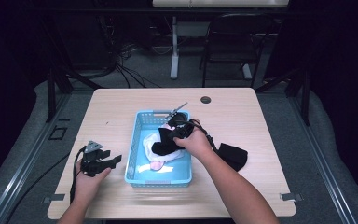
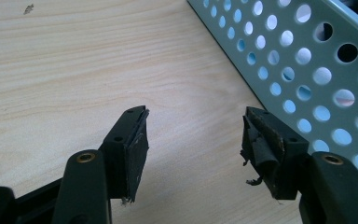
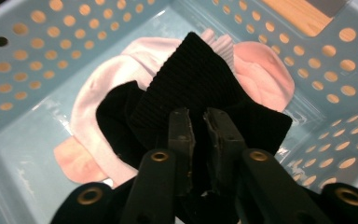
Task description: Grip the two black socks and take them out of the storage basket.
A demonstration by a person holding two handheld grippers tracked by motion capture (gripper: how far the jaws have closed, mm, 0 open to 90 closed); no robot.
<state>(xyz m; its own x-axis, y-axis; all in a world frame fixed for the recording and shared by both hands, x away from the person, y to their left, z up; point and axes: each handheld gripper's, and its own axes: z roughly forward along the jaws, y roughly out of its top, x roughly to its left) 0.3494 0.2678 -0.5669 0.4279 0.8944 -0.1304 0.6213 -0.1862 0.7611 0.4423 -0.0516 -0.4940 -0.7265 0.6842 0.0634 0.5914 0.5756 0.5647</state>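
Step in hand, as judged: putting a black sock into the blue perforated basket (image 1: pixel 133 154), mid-table. Second black sock (image 1: pixel 233 156) lying on the wooden table (image 1: pixel 242 112) just right of the basket, apparently next in line.

Left gripper (image 1: pixel 103 162): resting on the table, just left of the basket's left wall. Jaws spread wide, nothing between them; bare wood under them in the left gripper view, perforated wall (image 2: pixel 307 70) close at right. Pad lining on one jaw frayed.

Right gripper (image 3: pixel 197 128): inside the basket, toward its far right. Jaws nearly together, pinching a fold of the black ribbed sock (image 3: pixel 191 79). Sock draped over white and pink socks (image 3: pixel 261 74) already on the basket floor.

Next move, likely: part the right jaws to drop the sock, lift clear, reach right for the sock on the table.
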